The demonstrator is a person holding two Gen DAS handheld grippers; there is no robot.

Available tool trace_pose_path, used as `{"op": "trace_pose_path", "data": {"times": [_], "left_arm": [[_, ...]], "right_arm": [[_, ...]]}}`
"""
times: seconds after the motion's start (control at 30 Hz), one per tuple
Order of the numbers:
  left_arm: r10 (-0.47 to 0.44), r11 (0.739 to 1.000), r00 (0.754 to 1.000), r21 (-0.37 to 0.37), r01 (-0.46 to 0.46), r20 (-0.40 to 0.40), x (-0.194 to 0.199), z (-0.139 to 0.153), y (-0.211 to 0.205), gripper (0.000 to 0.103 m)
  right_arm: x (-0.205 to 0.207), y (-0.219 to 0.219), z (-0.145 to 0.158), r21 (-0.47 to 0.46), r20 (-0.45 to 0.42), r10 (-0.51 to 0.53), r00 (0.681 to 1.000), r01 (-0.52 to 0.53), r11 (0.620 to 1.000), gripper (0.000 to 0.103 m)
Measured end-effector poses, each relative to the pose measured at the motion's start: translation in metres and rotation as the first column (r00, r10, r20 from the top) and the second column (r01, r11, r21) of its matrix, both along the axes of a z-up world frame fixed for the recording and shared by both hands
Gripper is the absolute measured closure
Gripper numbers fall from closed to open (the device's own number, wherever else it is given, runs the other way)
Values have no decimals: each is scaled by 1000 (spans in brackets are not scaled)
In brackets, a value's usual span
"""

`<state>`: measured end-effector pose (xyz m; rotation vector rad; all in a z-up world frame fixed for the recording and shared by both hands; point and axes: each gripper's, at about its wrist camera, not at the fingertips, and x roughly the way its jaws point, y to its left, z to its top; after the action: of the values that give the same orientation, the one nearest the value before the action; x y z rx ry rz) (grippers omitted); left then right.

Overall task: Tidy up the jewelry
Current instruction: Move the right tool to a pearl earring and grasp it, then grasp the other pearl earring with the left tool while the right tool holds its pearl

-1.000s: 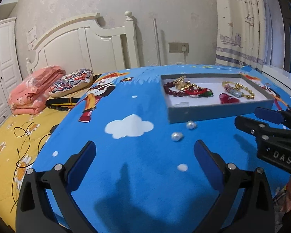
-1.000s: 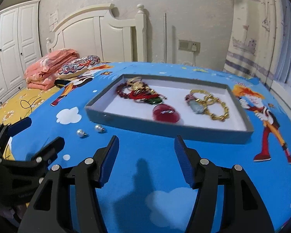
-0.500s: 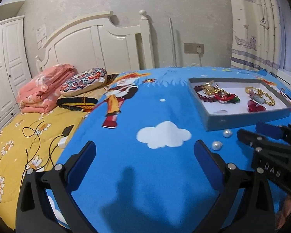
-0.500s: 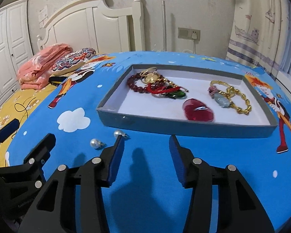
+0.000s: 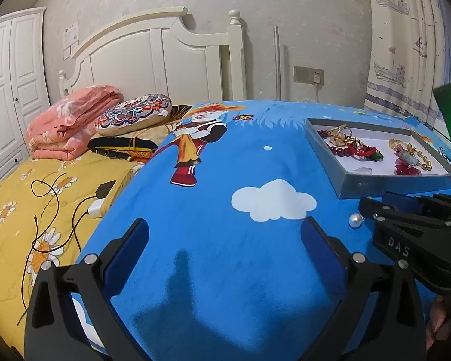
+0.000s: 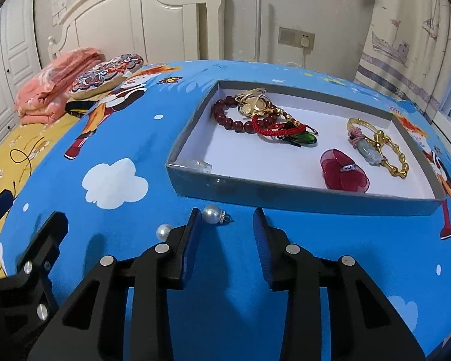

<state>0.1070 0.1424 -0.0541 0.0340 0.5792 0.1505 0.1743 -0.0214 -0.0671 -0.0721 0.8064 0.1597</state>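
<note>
Blue cartoon-print cloth [image 6: 225, 316]: covers the work surface; printed with white clouds and a figure in red and orange.

Grey tray [image 6: 300, 194]: shallow, white floor, on the cloth ahead of both grippers. Contents: dark red bead bracelet [image 6: 228, 118] at the far left, touching a gold pendant piece [image 6: 251, 105]; red cord bracelet [image 6: 270, 126] with a green glass charm [image 6: 305, 139] just beside it; red translucent flower [image 6: 344, 176] with a small ring [image 6: 347, 168] lying on it; gold link bracelet [image 6: 388, 153] at the right, tangled with a pale stone pendant [image 6: 366, 149]. A small clear item at the near-left corner is too indistinct to name.

Pearl earring [image 6: 212, 214]: on the cloth outside the tray, just before its near wall, metal post pointing right. It lies close to the tip of the right gripper's left finger; contact cannot be told.

Second pearl [image 6: 164, 231]: on the cloth, left of that same finger, partly hidden by it.

Right gripper [image 6: 227, 231]: jaws partly apart and have just been closing; nothing is clamped between the pads, and only bare cloth shows in the gap.

Left gripper [image 5: 225, 237]: jaws wide apart, empty, above bare cloth to the left of the tray.

Bed with yellow floral sheet [image 5: 12, 210]: to the left, bearing a folded pink blanket [image 5: 69, 123] and a patterned cushion [image 5: 132, 117].
</note>
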Motion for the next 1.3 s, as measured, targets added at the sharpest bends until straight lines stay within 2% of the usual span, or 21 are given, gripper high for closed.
{"op": "trace_pose_path", "data": {"times": [0.17,0.47,0.7,0.8,0.97,1.2,1.27,1.3], "left_arm": [[10,1000,1000,-16,-10,-2,-1,0,2,5],[-46,998,999,-42,45,-21,3,3,-31,5],[-95,995,994,-32,94,-47,13,2,-74,8],[-94,995,993,-36,92,-72,21,0,-84,14],[-94,995,990,-31,91,-109,32,-6,-98,29],[-34,999,990,25,38,-140,42,-12,-110,53],[-17,999,989,28,21,-149,42,-13,-108,65],[-13,1000,987,18,16,-157,43,-14,-107,67]], "right_arm": [[1,9,0,-32,9,4,1000,-3,999,84],[-15,-15,2,0,63,-21,998,22,1000,84],[-24,-80,15,48,108,-98,989,93,994,84],[-26,-108,13,57,116,-136,984,130,990,84],[-31,-150,8,90,119,-198,973,188,978,84],[-41,-169,6,117,142,-183,973,167,979,84],[-43,-171,6,128,146,-170,975,152,980,83],[-44,-172,5,132,147,-159,976,140,981,84]]}}
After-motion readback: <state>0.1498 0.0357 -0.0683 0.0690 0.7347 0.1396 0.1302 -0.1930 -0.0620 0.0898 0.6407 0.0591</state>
